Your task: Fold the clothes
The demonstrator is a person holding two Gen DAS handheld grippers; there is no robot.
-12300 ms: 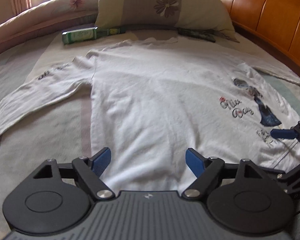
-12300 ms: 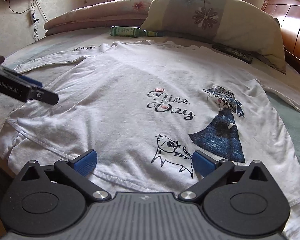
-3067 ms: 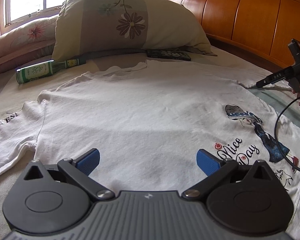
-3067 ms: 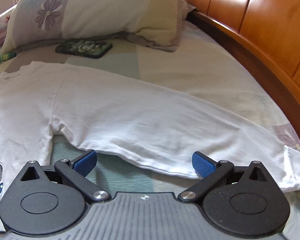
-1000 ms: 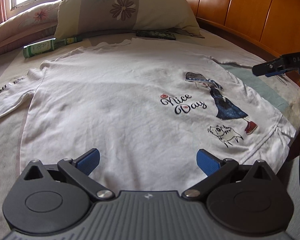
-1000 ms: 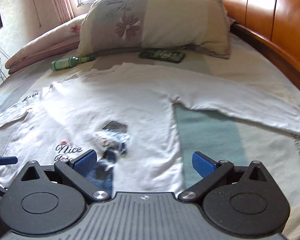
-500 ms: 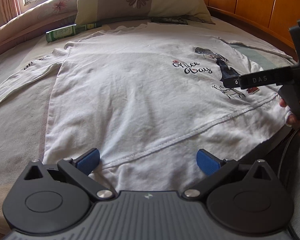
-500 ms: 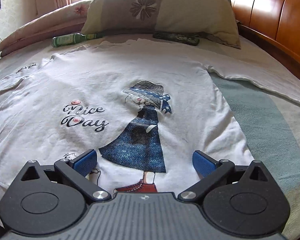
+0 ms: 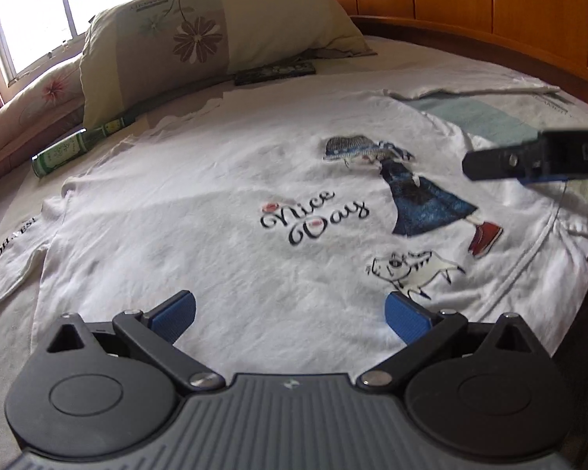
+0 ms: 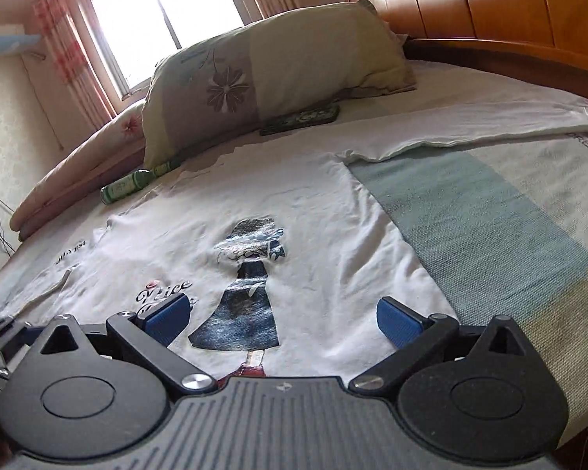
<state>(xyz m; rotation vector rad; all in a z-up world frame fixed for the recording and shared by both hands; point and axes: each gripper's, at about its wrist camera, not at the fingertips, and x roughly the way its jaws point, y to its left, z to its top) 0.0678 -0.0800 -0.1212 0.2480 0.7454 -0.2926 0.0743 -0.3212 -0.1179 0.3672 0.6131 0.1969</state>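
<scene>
Left wrist view is showing me the white long-sleeved shirt [image 9: 223, 211] lying flat, print side up, across the bed [image 9: 501, 125], filling the middle of the frame from the hem at the bottom to the collar near the pillow [image 9: 215, 35] at the top. I am seeing no fold in it yet: one sleeve is trailing off at the left edge, the other is stretching out toward the upper right, so I am judging the folding as not begun, with both sleeves and the body left to do. A green bottle [image 9: 70, 150] and a dark flat case [image 9: 274, 72] are lying just beyond the collar, clear of the cloth.

I am keeping the left gripper [image 9: 290, 311] wide, its blue pads hovering over the lower hem area and holding nothing; whether they are brushing the cloth I cannot tell. In the right wrist view the right gripper [image 10: 282, 317] is equally wide and empty, hanging over the printed figure near the shirt's side edge.
</scene>
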